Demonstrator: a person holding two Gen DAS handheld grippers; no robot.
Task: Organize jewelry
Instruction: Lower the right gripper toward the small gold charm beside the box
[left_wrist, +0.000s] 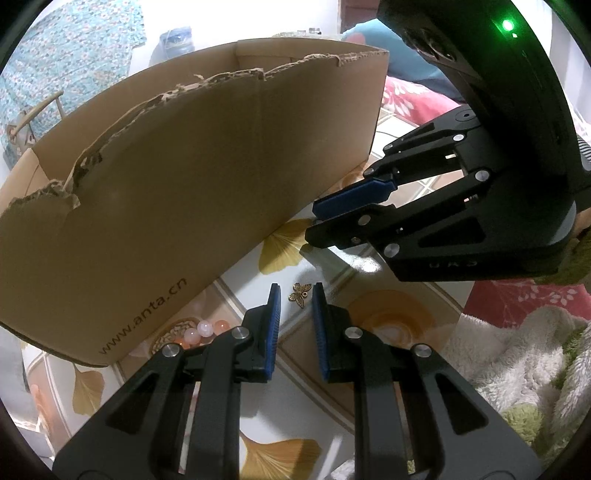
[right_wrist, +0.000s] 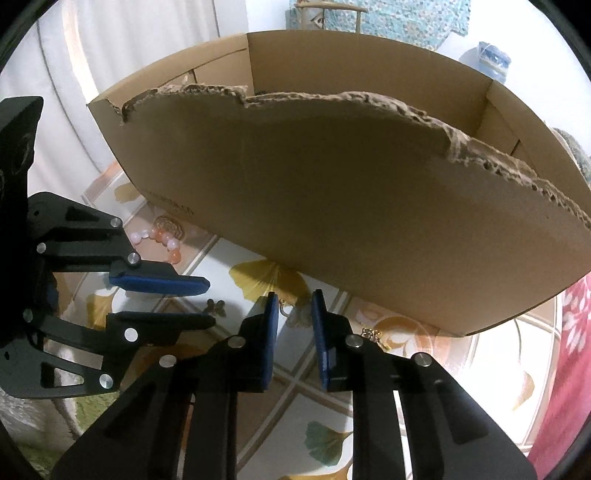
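A bronze butterfly charm (left_wrist: 300, 293) lies on the tabletop between the tips of my open left gripper (left_wrist: 296, 291); it also shows in the right wrist view (right_wrist: 217, 307) next to the left gripper (right_wrist: 208, 301). My right gripper (right_wrist: 294, 301) is open over a small pale trinket with a gold ring (right_wrist: 295, 314). A gold chain piece (right_wrist: 371, 335) lies to its right. A pink and orange bead bracelet (left_wrist: 207, 330) (right_wrist: 162, 238) lies by the cardboard box (left_wrist: 207, 177) (right_wrist: 351, 206). In the left wrist view the right gripper (left_wrist: 314, 218) hovers near the box corner.
The open cardboard box with torn edges stands just behind both grippers. The tabletop (left_wrist: 388, 314) has a ginkgo leaf pattern. A fluffy white and green cloth (left_wrist: 517, 362) and red floral fabric (right_wrist: 576, 332) lie at the right.
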